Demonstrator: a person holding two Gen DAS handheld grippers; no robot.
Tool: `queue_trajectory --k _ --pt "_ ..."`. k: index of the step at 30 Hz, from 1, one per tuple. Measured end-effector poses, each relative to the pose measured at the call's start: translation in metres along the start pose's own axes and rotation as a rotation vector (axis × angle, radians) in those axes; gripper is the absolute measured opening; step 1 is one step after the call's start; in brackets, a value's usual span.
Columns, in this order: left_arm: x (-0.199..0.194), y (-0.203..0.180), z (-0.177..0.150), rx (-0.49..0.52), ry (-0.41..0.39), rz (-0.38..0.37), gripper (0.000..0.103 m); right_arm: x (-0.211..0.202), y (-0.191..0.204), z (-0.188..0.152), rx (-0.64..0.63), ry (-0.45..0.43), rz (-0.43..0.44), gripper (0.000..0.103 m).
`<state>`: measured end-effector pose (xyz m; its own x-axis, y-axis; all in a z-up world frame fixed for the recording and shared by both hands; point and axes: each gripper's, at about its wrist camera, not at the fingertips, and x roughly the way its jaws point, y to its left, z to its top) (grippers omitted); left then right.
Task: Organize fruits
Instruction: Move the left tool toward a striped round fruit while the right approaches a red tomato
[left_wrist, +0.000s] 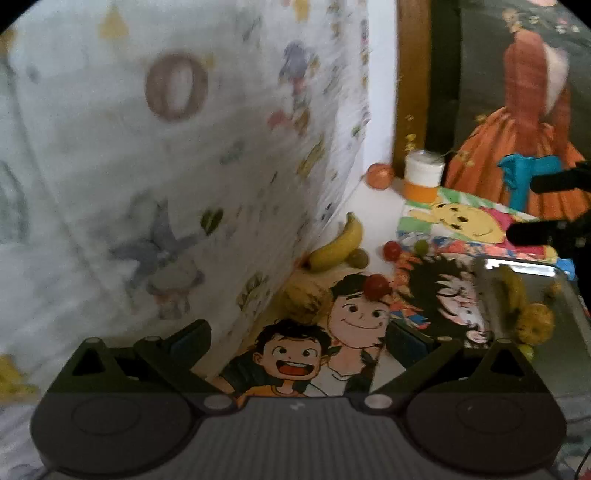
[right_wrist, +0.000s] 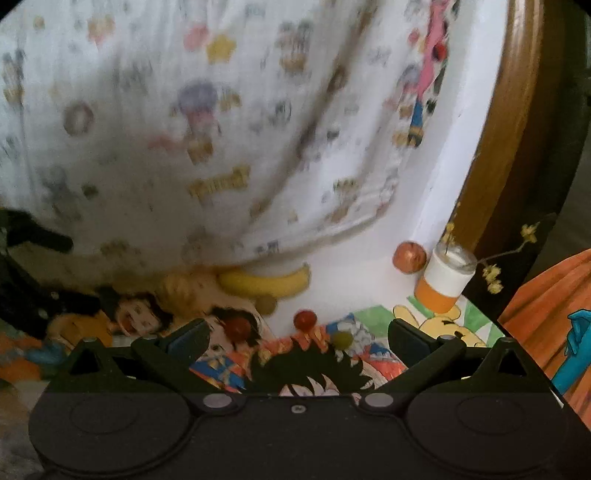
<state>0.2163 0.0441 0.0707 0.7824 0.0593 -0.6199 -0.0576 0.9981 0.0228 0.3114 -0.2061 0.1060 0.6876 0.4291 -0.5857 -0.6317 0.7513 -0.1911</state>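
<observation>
Fruits scattered on counter (left_wrist: 373, 206): curved smooth banana (left_wrist: 338, 243), round glossy tomato (left_wrist: 376, 286). Left tool (left_wrist: 295, 341), right tool (right_wrist: 297, 338): both gaping wide, empty.

We see a white printed cloth (left_wrist: 177, 147) hanging on the left, its small cartoon figures blurred; it may be a curtain, though we cannot tell. An orange-and-white cup (right_wrist: 445, 282) holding a twig with yellow flowers (right_wrist: 493, 267) stands by the white wall (right_wrist: 454, 155), next to a brown wooden frame (left_wrist: 412, 74). Cartoon drawings (left_wrist: 332, 343) cover the surface, one showing a yellow bear (left_wrist: 467, 219). At right stands a picture of an orange dress (left_wrist: 517, 140).
</observation>
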Motion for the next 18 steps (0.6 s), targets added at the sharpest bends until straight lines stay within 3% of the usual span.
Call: queue_trajectory --k 4,8,12,18 --pt "0.025 -0.001 0.001 -0.032 0.019 0.015 0.103 0.031 -0.005 -0.001 -0.041 0.046 0.038 0.102" --pt "0.038 -0.006 0.004 -0.06 -0.017 0.025 0.103 0.062 -0.001 -0.004 -0.106 0.115 0.12 0.102" --pt "0.051 -0.007 0.006 -0.101 -0.038 0.005 0.103 0.096 0.005 -0.016 -0.069 0.184 0.193 0.102" --pt "0.077 -0.009 0.006 -0.15 -0.015 0.006 0.103 0.122 0.02 -0.019 -0.089 0.182 0.204 0.101"
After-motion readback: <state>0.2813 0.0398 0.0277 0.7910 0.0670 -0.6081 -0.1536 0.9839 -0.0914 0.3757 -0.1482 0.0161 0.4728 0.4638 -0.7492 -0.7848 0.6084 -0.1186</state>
